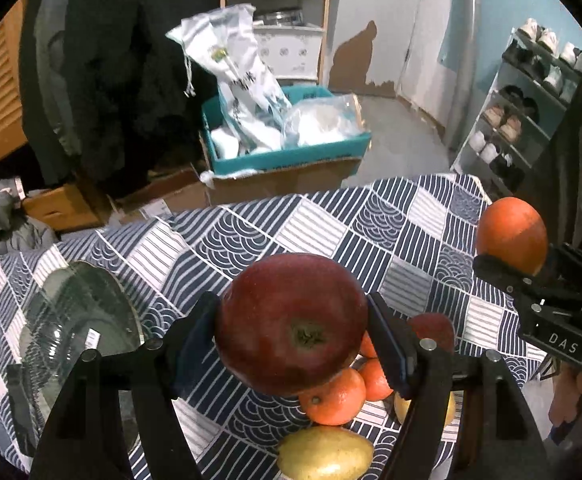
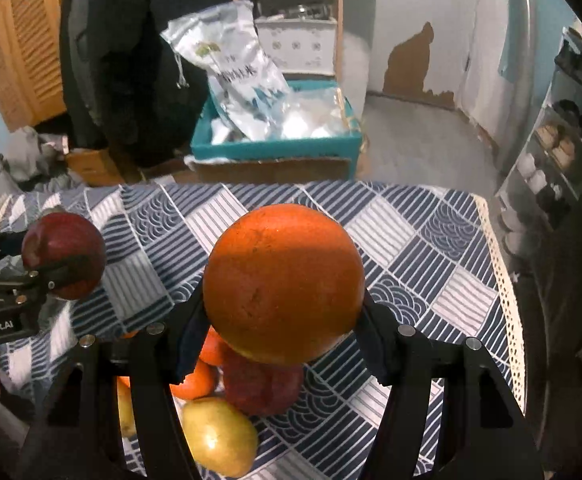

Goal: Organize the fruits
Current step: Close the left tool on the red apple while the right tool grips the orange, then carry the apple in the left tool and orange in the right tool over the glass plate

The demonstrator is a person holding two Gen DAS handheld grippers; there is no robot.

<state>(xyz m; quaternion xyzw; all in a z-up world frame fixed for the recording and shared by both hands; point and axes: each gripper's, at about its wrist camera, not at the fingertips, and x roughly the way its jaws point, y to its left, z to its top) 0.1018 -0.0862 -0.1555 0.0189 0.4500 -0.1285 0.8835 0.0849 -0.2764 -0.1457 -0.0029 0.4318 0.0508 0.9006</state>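
Above tablecloth (image 2: 431,240) — left tongs (image 1: 291,328) clamp apple (image 1: 291,320), right tongs (image 2: 283,320) clamp orange (image 2: 283,280).

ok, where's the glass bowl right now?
The glass bowl sits on the tablecloth at the left of the left wrist view, left of the apple held by the left gripper.

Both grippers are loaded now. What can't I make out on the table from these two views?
- Fruit pile: left wrist view, the apple and left gripper cover most of it; fruit count unclear.
- Same pile: right wrist view, hidden under the orange.
- Glass bowl: contents unreadable through glare; out of the right wrist view.
- Pear: cut off by the bottom edge.
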